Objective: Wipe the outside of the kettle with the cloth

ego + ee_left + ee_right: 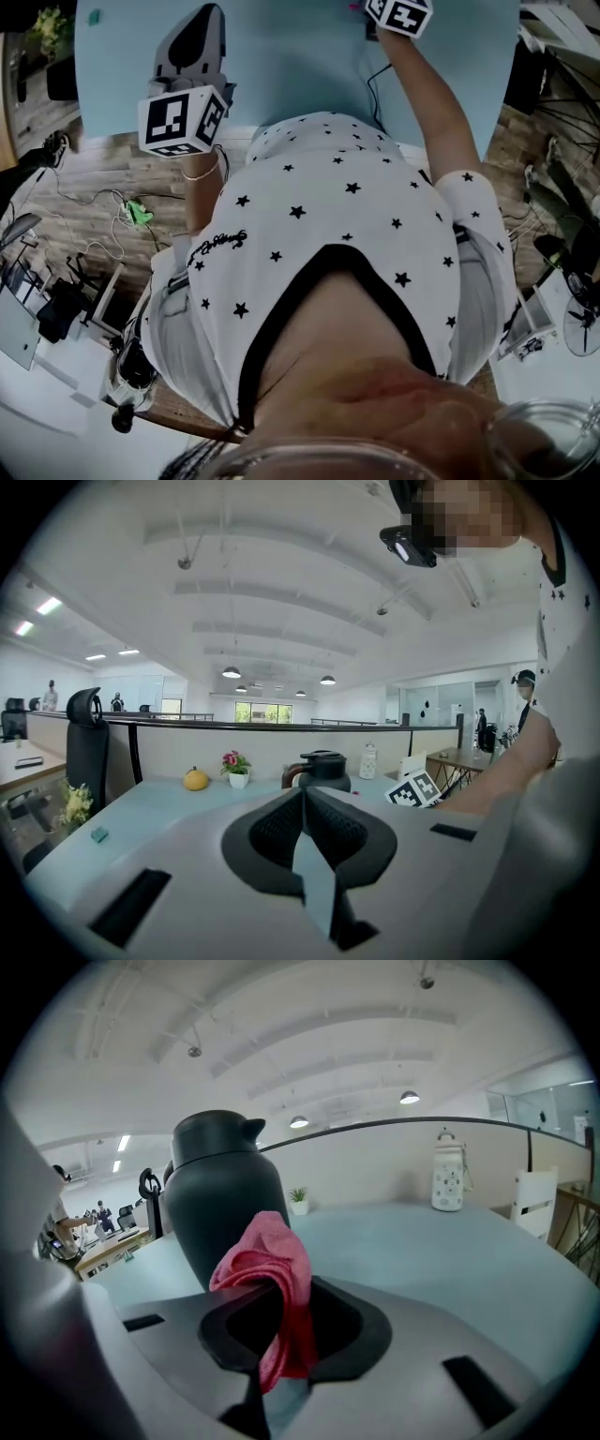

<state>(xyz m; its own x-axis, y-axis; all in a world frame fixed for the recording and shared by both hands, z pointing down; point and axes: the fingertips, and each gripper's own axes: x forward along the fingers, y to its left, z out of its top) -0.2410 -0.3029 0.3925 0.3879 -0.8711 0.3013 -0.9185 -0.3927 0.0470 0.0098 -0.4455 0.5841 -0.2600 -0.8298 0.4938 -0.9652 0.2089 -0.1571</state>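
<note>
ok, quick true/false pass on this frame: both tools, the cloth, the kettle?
1. The right tool is shut on the pink cloth. True.
2. The left tool is shut with nothing between its jaws. True.
3. In the right gripper view the kettle stands upright just beyond the pink cloth. True.
4. The pink cloth is draped over the kettle's lid. False: it hangs from the right tool's jaws.
5. The left tool touches the kettle. False: the kettle stands well off from it across the table.

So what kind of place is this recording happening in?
Probably an open-plan office: a low desk partition, a black office chair by the pale blue table, and pendant lamps overhead.
</note>
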